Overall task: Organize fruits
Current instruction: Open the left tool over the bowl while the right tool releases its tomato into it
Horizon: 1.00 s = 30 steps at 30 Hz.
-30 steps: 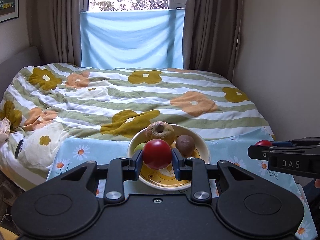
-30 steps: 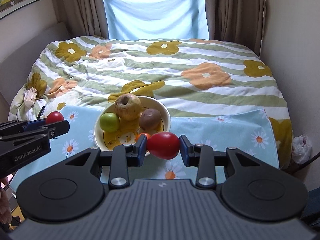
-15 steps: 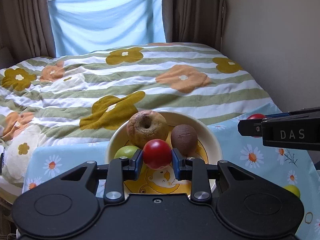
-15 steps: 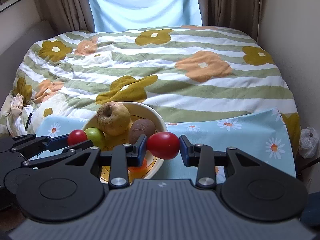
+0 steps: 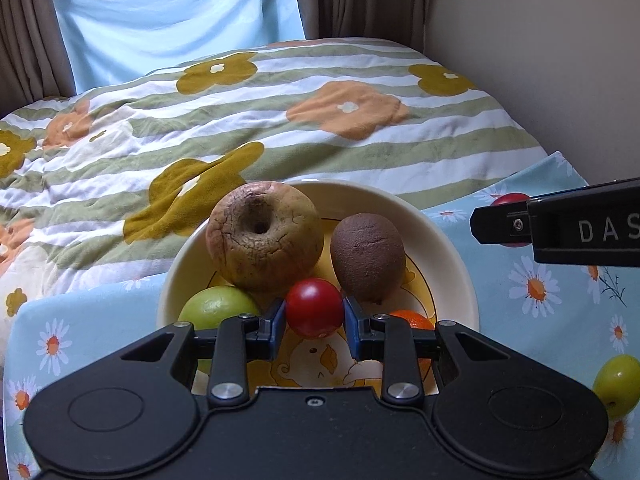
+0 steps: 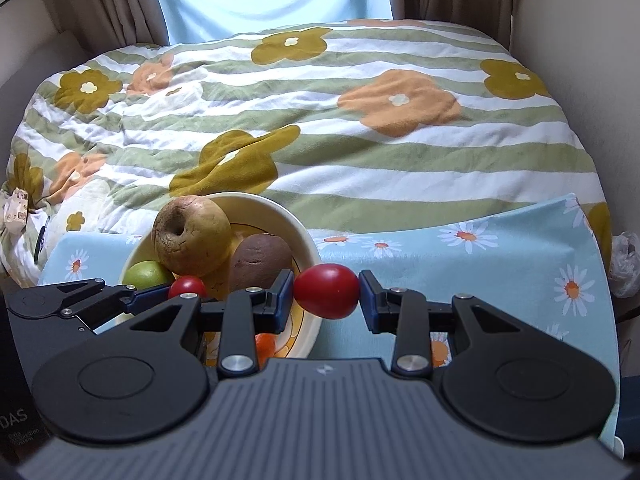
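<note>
My left gripper [image 5: 314, 322] is shut on a small round red tomato [image 5: 314, 307], held low over the cream bowl [image 5: 448, 240]. Inside the bowl lie a wrinkled brown apple [image 5: 264, 236], a brown kiwi [image 5: 368, 262], a green fruit [image 5: 218, 308] and an orange fruit [image 5: 412, 318]. My right gripper [image 6: 326, 296] is shut on a larger oval red tomato [image 6: 326, 290], just right of the bowl rim [image 6: 308, 240] over the blue cloth. From the right wrist, the left gripper [image 6: 186, 292] shows with its red tomato [image 6: 187, 286] above the bowl.
The bowl stands on a blue daisy-print cloth [image 5: 540, 292], beside a bed with a flowered, striped quilt [image 5: 280, 120]. A green fruit [image 5: 618, 384] lies loose on the cloth at the right. A wall runs along the right, curtains stand behind the bed.
Both grippers have come down and closer to the bowl, each still gripping its tomato. The left one now hangs inside the bowl's rim; the right one has drawn up to its right side.
</note>
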Each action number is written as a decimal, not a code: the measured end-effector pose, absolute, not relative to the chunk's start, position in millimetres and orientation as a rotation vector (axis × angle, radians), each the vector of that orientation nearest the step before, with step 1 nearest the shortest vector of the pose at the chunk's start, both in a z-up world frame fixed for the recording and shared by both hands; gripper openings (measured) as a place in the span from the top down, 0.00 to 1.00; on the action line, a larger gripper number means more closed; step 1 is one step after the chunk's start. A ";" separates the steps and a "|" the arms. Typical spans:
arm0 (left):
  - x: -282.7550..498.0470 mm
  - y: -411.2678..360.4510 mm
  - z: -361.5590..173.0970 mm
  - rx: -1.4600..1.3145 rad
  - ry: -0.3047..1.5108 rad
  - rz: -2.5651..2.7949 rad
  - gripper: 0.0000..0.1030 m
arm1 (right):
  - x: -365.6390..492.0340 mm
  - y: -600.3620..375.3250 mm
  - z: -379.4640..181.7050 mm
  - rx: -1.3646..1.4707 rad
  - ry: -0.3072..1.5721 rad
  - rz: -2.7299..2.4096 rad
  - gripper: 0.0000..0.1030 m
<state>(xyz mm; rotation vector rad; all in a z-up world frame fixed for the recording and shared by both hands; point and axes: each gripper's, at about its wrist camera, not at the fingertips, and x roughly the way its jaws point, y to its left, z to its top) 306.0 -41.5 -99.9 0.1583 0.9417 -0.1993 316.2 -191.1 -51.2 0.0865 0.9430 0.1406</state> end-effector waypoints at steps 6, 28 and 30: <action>299.6 -43.6 -88.6 0.167 0.891 -0.249 0.08 | 319.9 -192.4 -50.4 0.095 0.946 0.133 0.51; 248.4 6.1 -60.5 0.104 0.843 -0.148 0.06 | 323.5 -158.1 -74.1 0.037 0.975 0.255 0.51; 245.5 11.3 -61.1 0.088 0.841 -0.142 0.06 | 324.2 -157.3 -78.6 0.033 0.980 0.259 0.51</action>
